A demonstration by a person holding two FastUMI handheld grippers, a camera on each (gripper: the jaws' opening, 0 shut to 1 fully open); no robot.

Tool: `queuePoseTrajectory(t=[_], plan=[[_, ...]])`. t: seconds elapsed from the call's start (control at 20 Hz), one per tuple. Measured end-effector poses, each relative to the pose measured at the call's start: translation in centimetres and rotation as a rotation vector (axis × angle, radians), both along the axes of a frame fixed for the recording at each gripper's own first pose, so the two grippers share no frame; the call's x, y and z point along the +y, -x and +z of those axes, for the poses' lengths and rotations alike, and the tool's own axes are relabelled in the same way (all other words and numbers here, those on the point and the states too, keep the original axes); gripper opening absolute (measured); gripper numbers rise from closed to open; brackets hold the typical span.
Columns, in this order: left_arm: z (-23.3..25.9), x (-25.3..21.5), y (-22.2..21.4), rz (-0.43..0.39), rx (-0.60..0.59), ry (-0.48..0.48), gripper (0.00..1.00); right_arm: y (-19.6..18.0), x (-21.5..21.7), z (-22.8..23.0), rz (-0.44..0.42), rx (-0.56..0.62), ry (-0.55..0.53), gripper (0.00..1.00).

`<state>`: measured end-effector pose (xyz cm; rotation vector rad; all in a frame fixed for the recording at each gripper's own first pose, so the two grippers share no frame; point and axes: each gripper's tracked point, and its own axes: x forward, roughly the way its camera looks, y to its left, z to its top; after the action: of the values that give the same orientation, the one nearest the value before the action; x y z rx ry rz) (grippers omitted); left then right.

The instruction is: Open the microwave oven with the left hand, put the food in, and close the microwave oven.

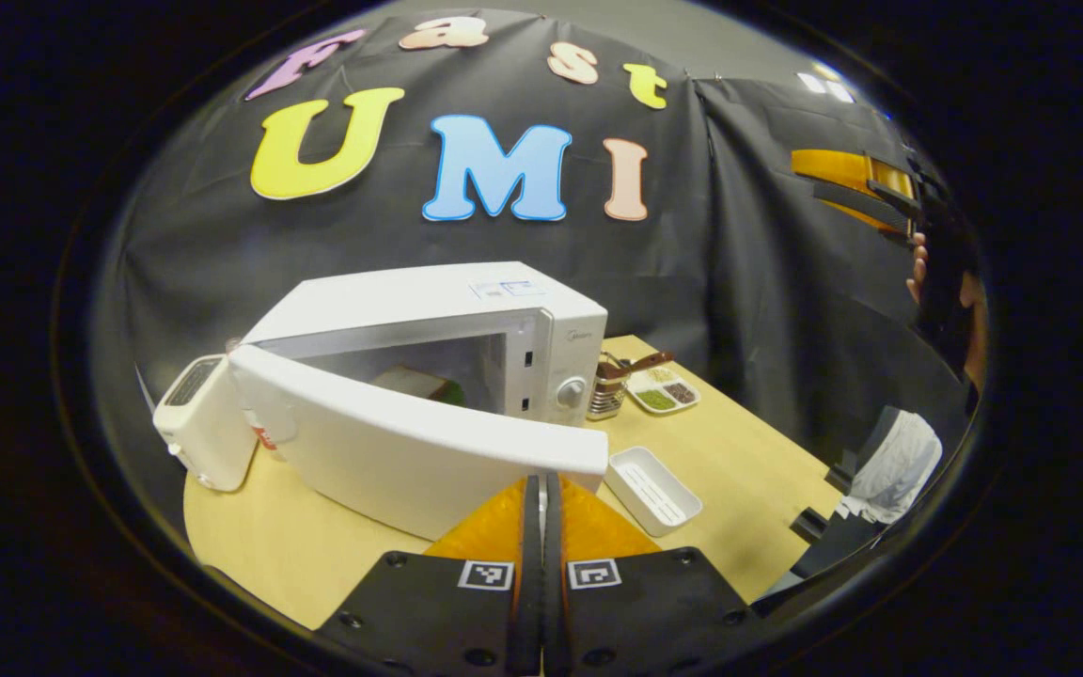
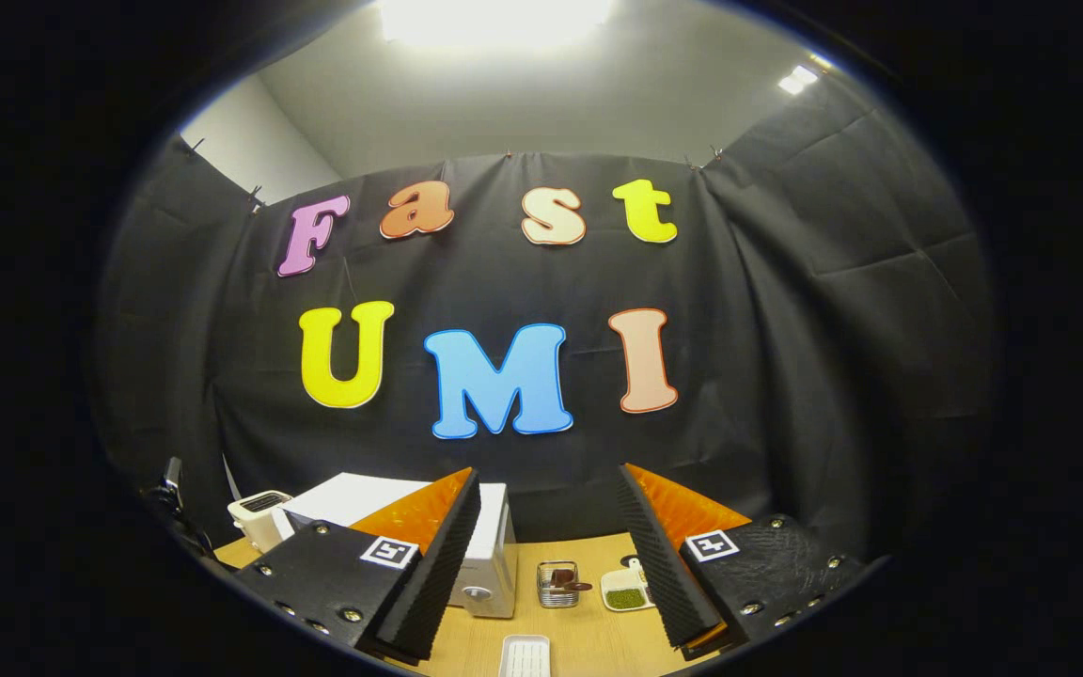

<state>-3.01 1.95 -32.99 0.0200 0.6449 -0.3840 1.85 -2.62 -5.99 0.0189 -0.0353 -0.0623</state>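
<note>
The white microwave (image 1: 466, 320) stands on the wooden table (image 1: 758, 451) with its door (image 1: 410, 451) swung partly open toward me. Inside lies the food (image 1: 421, 382), a pale slab with a bit of green beside it. My left gripper (image 1: 541, 481) is shut with nothing between its fingers, and its tips sit right at the door's free lower edge. In the left gripper view my right gripper (image 1: 856, 179) is held high at the far right by a hand. In the right gripper view my right gripper (image 2: 548, 473) is open and empty, well above the table, with the microwave (image 2: 493, 555) low behind its left finger.
A white toaster (image 1: 198, 423) stands left of the microwave. To its right are a wire utensil basket (image 1: 607, 385) and a sectioned seasoning dish (image 1: 662, 388). A white rectangular tray (image 1: 651, 489) lies near the door's edge. A person's sleeve (image 1: 894, 461) is at the right.
</note>
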Motion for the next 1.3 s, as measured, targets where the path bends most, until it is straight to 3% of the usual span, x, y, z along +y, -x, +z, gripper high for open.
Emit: queuePoseTrajectory(t=[0.5,0.7,1.3], plan=[[-0.8,-2.7,-6.9,-0.008,0.011,-0.021,0.07,-0.8,-3.1,0.3,-0.027,-0.011,-0.008,0.88],[-1.4,-2.9,-8.4,0.030,0.023,-0.012,0.07,-0.7,-4.7,0.3,-0.071,-0.021,0.026,0.88],[-2.5,-4.9,-13.7,0.104,-0.006,-0.042,0.07,-1.0,-5.5,-0.5,-0.050,0.000,0.038,0.88]])
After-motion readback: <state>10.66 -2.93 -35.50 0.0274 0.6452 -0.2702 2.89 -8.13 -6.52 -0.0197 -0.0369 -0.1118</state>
